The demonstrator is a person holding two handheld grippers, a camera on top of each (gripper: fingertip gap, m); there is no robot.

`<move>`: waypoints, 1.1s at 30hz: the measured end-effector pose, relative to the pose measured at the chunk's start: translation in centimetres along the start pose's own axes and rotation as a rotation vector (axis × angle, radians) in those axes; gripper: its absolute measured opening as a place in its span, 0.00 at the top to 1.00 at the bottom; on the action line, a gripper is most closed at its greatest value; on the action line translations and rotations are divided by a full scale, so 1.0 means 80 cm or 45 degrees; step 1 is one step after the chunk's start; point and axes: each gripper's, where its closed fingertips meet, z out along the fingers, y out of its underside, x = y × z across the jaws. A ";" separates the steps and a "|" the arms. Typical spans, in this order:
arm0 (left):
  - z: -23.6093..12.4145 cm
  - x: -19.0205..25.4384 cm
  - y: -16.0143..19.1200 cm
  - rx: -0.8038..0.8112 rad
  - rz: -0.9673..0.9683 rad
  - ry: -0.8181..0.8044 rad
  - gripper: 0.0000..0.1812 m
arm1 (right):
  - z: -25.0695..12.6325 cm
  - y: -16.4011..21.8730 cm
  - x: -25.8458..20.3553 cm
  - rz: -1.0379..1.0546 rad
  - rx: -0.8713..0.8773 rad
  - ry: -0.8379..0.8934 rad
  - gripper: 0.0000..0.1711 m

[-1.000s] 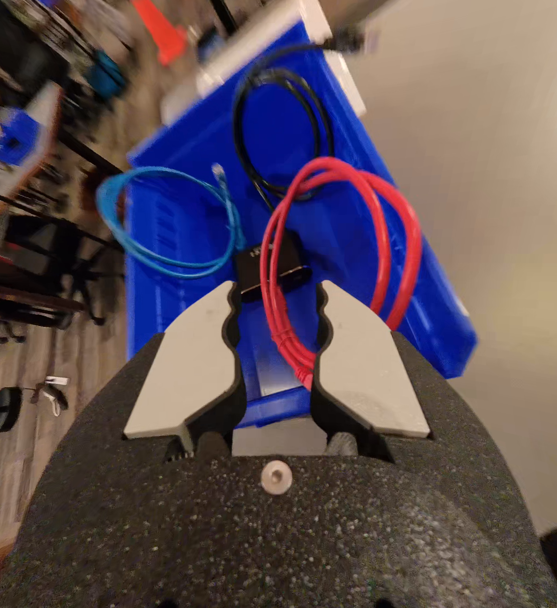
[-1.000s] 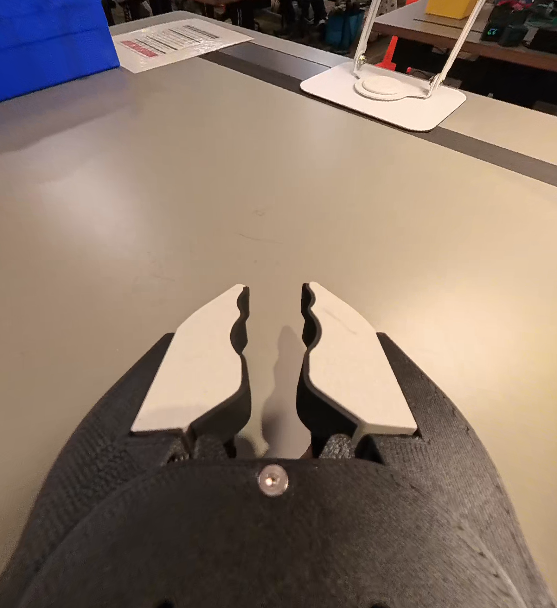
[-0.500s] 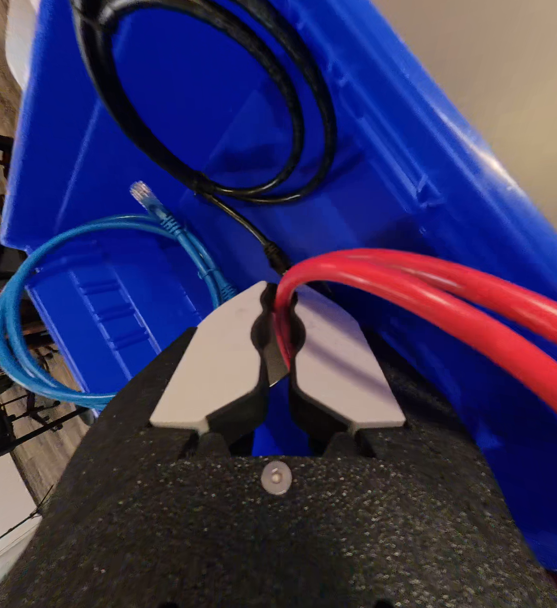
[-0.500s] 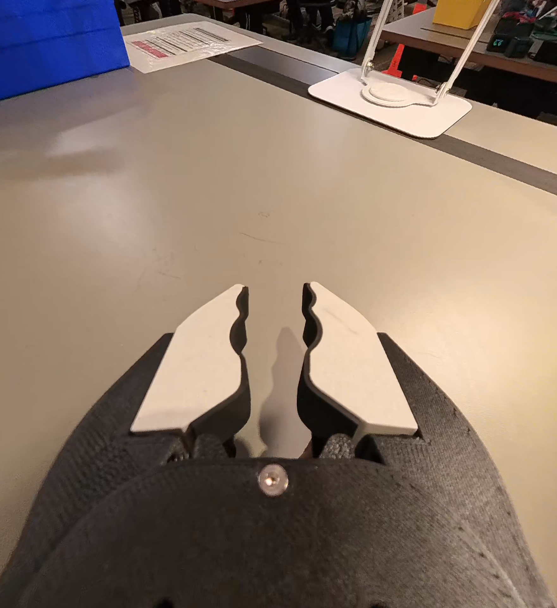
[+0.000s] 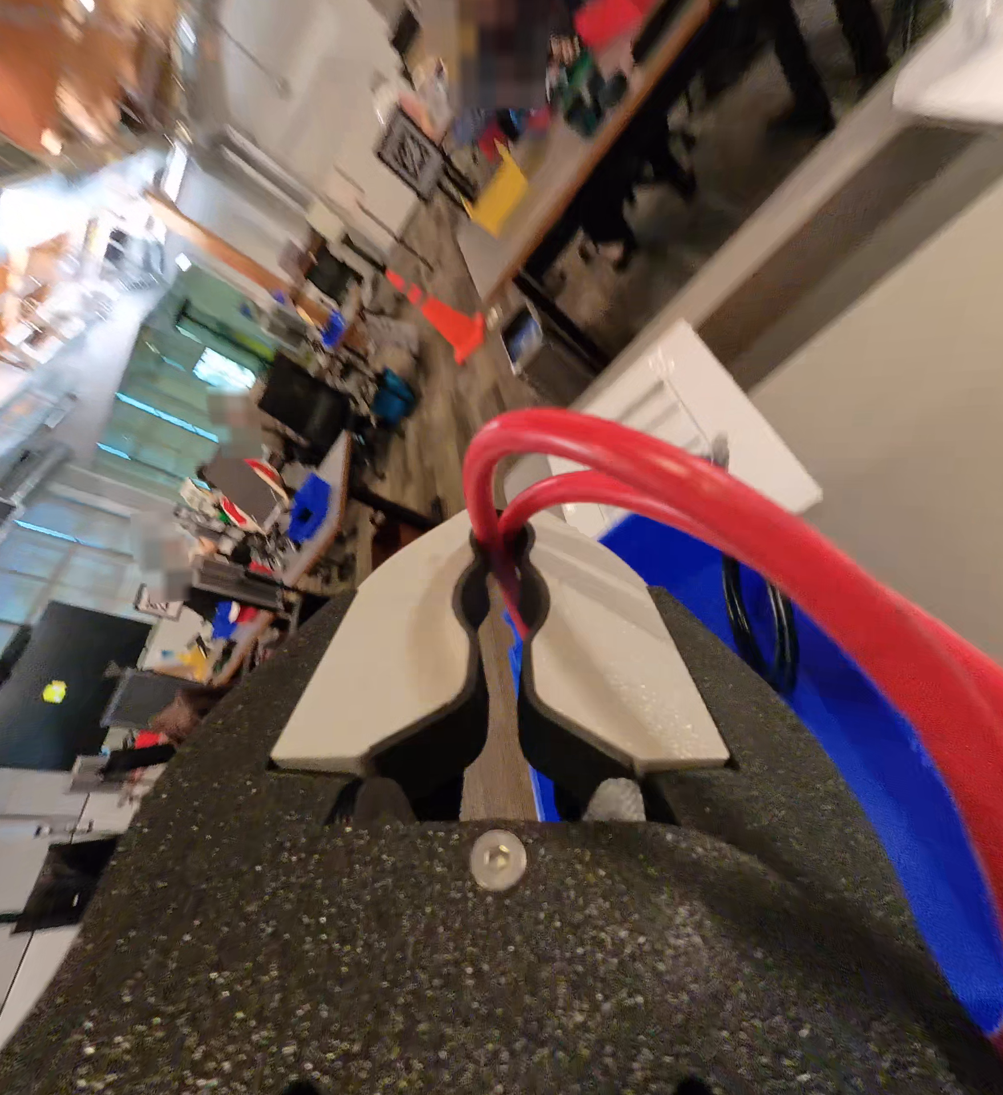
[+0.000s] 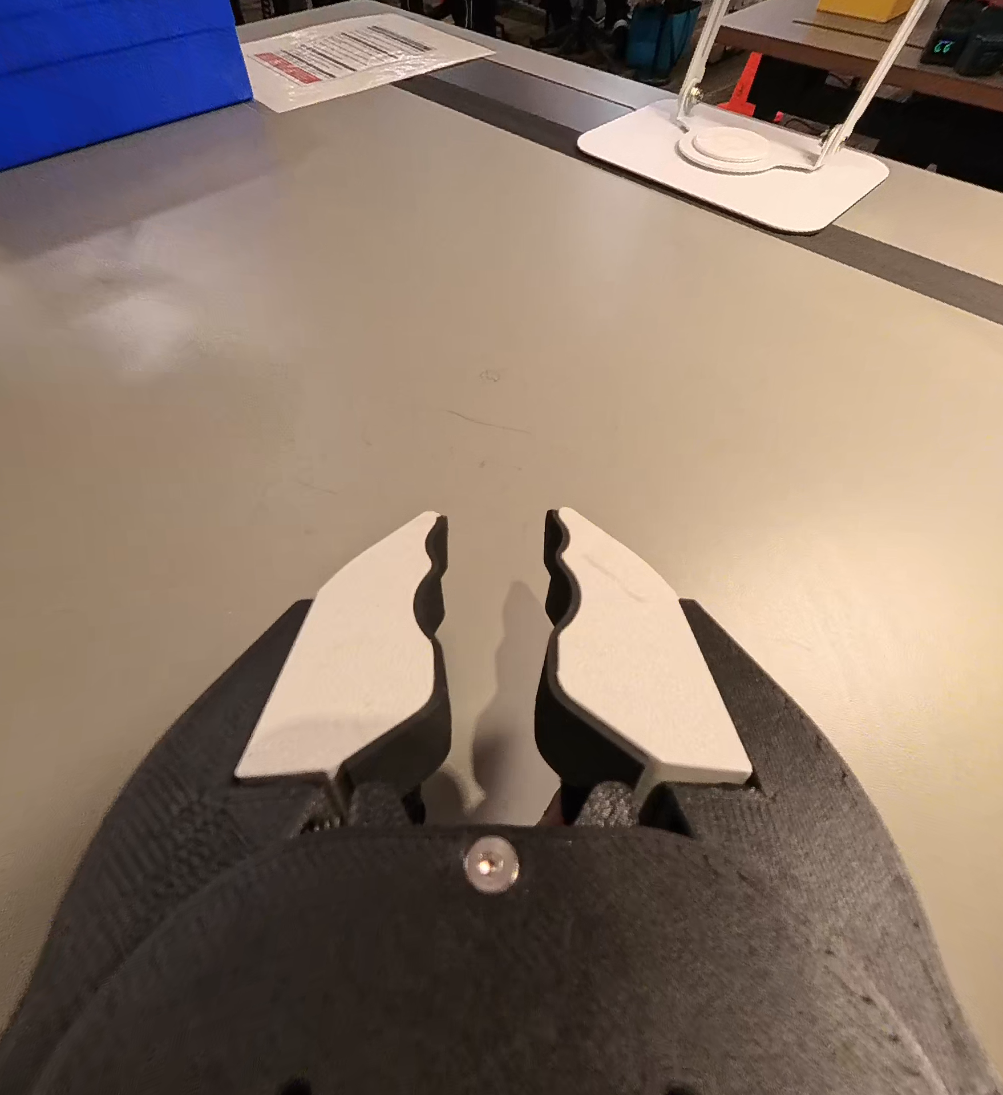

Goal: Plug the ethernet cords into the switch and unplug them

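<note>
Left wrist view: my left gripper [image 5: 502, 548] pinches red cord [image 5: 724, 515] loops above blue bin [image 5: 843, 740] (plug unseen); lift slowly, avoid snagging; right gripper [image 6: 496, 521] parted, empty, over table [image 6: 546, 326].

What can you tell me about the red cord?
The red cord is a smooth, shiny, rubbery-looking cable bent into a loop of two strands. The left gripper is shut on it near the fingertips, pinching both strands together. From there they arch up and sweep down to the right, passing above the blue bin and out of the picture at the lower right. No plug on it is in view. It is slightly blurred.
</note>
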 end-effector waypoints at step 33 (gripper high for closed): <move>-0.036 0.478 -0.347 0.981 0.175 1.021 0.97 | -0.041 -0.039 -0.041 -0.151 0.353 -0.135 0.81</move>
